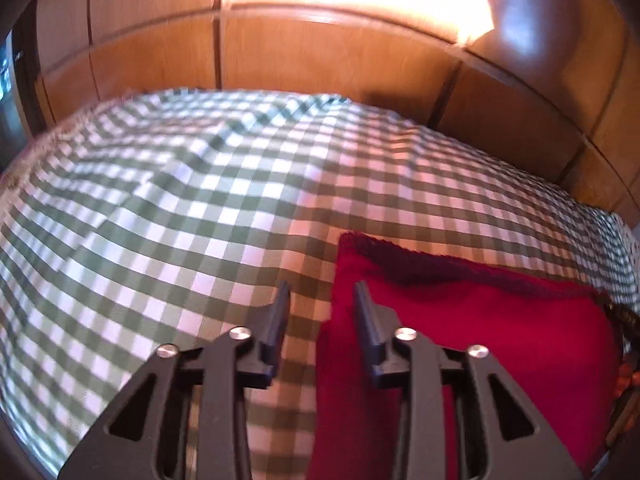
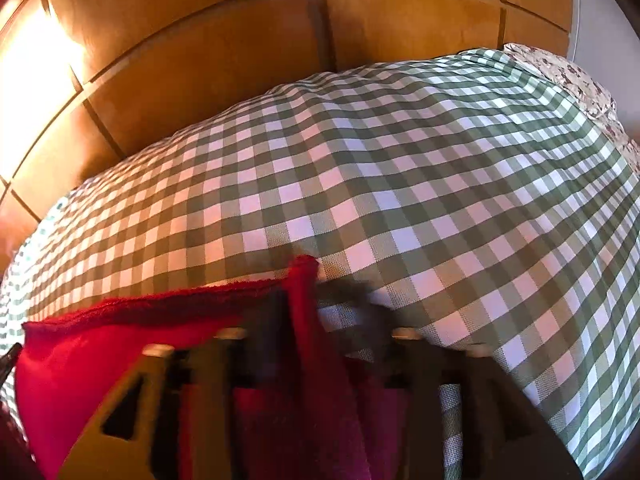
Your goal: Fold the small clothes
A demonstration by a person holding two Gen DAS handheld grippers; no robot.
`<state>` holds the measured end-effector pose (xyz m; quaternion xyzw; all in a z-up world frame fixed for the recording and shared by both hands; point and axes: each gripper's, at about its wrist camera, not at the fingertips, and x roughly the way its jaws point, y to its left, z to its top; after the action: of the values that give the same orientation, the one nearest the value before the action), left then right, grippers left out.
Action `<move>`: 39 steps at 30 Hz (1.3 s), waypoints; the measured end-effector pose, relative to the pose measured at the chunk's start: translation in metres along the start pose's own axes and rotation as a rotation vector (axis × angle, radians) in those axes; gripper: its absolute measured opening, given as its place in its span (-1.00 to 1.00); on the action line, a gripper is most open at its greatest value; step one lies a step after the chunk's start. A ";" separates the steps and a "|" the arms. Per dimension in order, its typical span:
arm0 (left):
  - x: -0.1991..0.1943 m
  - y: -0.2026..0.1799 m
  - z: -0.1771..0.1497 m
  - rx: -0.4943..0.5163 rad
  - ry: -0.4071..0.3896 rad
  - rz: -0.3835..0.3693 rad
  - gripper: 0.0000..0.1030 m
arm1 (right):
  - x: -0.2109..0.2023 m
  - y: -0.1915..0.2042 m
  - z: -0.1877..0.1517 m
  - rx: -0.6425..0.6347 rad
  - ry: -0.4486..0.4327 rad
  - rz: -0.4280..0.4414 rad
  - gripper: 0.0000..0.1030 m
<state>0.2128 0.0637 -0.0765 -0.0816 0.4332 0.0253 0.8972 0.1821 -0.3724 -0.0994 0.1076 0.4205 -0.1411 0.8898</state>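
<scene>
**Operator:** I see the red cloth (image 1: 472,332) lying on the green-checked bedcover (image 1: 200,200), near the edge closest to me, with wooden panels (image 1: 320,60) behind the bed. My left gripper (image 1: 322,300) hangs over the cloth's left edge with its jaws apart and nothing clamped: one finger is over the checks, the other over the red.

**Supervisor:** And the right one?

**Operator:** The right gripper (image 2: 320,312) is blurred. Its jaws look apart, and a raised corner of the cloth (image 2: 304,280) stands between them; I can't see the pads pressing on it.

**Supervisor:** How do you expect it to handle?

**Operator:** Light and limp, I judge, with a fuzzy hem. It'll sag and drag rather than hold a shape, and the bedcover beneath is soft and wrinkles easily. I'd take it by the corners along the far hem, pinching only the red layer so I don't catch the checks too.
</scene>
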 end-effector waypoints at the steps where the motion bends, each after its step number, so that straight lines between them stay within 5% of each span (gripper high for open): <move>1: -0.007 -0.003 -0.001 0.010 -0.007 -0.006 -0.30 | -0.001 0.000 0.001 0.000 -0.005 -0.002 0.23; 5: -0.031 -0.012 -0.014 0.050 -0.036 -0.019 -0.18 | -0.014 0.009 0.003 -0.043 -0.041 -0.039 0.27; 9: -0.048 -0.019 -0.025 0.081 -0.055 -0.029 -0.12 | -0.045 0.022 0.004 -0.091 -0.158 -0.084 0.53; 14: -0.057 -0.024 -0.036 0.090 -0.055 -0.046 -0.08 | -0.080 0.044 -0.005 -0.147 -0.216 -0.019 0.61; 26: -0.068 -0.032 -0.060 0.113 -0.046 -0.061 -0.03 | -0.099 0.093 -0.074 -0.269 -0.105 0.187 0.65; 31: -0.069 -0.035 -0.069 0.129 -0.040 -0.060 -0.01 | -0.096 0.087 -0.087 -0.269 -0.073 0.173 0.65; 37: -0.061 -0.039 -0.081 0.152 -0.024 -0.029 0.02 | -0.083 0.062 -0.085 -0.226 -0.058 -0.016 0.65; 39: -0.064 -0.042 -0.083 0.164 -0.036 -0.022 0.05 | -0.084 0.050 -0.084 -0.184 -0.054 -0.005 0.65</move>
<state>0.1136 0.0103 -0.0716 -0.0121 0.4166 -0.0188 0.9088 0.0879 -0.2855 -0.0830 0.0206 0.4076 -0.1068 0.9067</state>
